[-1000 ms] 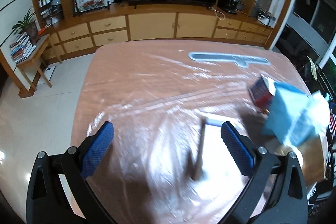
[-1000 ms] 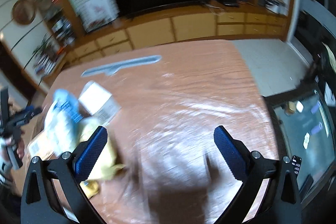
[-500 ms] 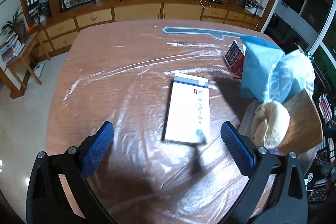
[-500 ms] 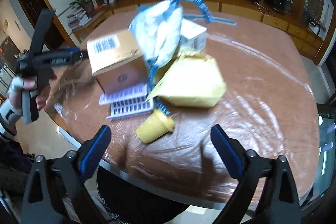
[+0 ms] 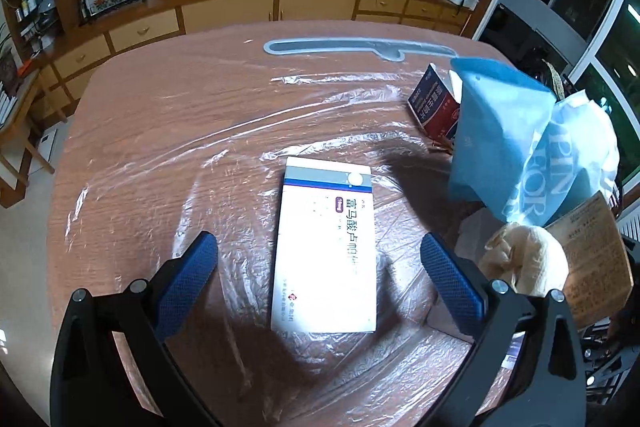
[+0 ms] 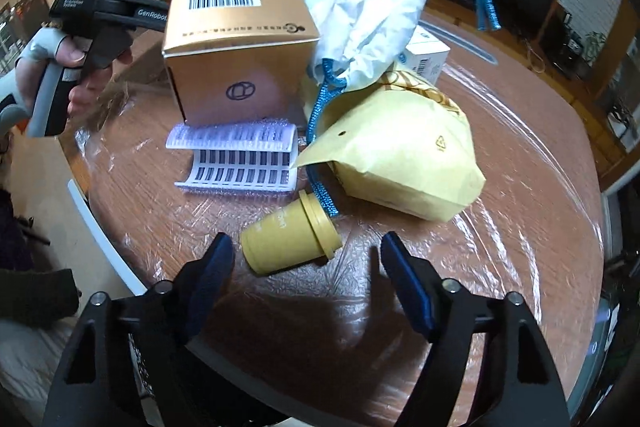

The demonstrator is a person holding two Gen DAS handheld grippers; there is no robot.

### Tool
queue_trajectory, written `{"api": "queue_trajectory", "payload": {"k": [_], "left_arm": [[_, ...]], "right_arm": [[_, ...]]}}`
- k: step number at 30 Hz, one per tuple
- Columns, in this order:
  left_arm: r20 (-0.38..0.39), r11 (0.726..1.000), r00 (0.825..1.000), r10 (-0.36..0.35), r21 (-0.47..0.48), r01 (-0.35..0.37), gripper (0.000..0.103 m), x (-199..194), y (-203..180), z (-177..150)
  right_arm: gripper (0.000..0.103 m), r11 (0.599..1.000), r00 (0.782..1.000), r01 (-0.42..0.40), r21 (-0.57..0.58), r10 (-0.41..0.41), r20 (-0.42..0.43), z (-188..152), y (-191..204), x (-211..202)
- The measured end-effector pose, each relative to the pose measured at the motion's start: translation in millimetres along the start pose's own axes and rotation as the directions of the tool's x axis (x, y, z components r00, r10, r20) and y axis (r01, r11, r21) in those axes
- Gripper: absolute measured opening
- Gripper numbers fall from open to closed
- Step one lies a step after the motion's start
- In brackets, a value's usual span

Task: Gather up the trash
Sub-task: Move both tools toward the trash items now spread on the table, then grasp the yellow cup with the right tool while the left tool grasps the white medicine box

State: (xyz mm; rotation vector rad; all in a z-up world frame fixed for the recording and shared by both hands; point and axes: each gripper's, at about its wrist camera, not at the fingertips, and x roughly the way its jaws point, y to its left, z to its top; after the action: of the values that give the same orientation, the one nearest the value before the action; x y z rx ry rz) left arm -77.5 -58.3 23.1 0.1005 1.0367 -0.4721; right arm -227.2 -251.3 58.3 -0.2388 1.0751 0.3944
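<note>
Low in the right wrist view, right gripper (image 6: 304, 263) with jaws closing, nothing pressed between the pads yet; small yellow cup (image 6: 290, 241) lying on its side just ahead of the tips, roughly between them. Beyond it, toward centre frame, a curled barcode sheet (image 6: 236, 157), a yellow paper bag (image 6: 404, 163) to the right, a blue cord trailing across. Farther up, a gold box (image 6: 236, 55) and a white-and-blue plastic bag (image 6: 368, 19), with a small white carton (image 6: 426, 57) behind. At upper left, a hand holding the other tool.

Low in the left wrist view, left gripper (image 5: 320, 259) spread wide and empty, hovering over a flat white medicine box (image 5: 326, 251) lying between the pads, untouched. To the right, the same heap: blue bag, a pale crumpled wad, a brown paper sheet. Farther up, a red-and-white carton (image 5: 434, 109), then a long grey strip near the table's (image 5: 160, 131) far edge.

Judged from this: hardly begun. All trash on the plastic-covered tabletop, nothing held, no bin in sight. Likely first picks: cup and medicine box.
</note>
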Motion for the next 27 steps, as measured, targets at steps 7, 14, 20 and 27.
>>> {"api": "queue_trajectory", "payload": {"k": [7, 14, 20, 27], "left_arm": [[-0.01, 0.999, 0.999, -0.03, -0.015, 0.03, 0.09, 5, 1, 1], [-0.033, 0.999, 0.999, 0.021, 0.034, -0.02, 0.064, 10, -6, 1], [-0.031, 0.995, 0.997, 0.069, 0.072, -0.067, 0.052, 8, -6, 0], [-0.017, 0.993, 0.996, 0.092, 0.072, -0.09, 0.052, 5, -6, -3]], "right_arm": [[0.057, 1.0, 1.0, -0.007, -0.026, 0.007, -0.011, 3, 3, 6], [0.047, 0.998, 0.999, -0.048, 0.026, 0.048, -0.002, 0, 0, 7], [0.047, 0.992, 0.996, -0.088, 0.093, 0.087, 0.012, 0, -16, 5], [0.047, 0.987, 0.995, -0.099, 0.126, 0.095, 0.037, -2, -15, 0]]}}
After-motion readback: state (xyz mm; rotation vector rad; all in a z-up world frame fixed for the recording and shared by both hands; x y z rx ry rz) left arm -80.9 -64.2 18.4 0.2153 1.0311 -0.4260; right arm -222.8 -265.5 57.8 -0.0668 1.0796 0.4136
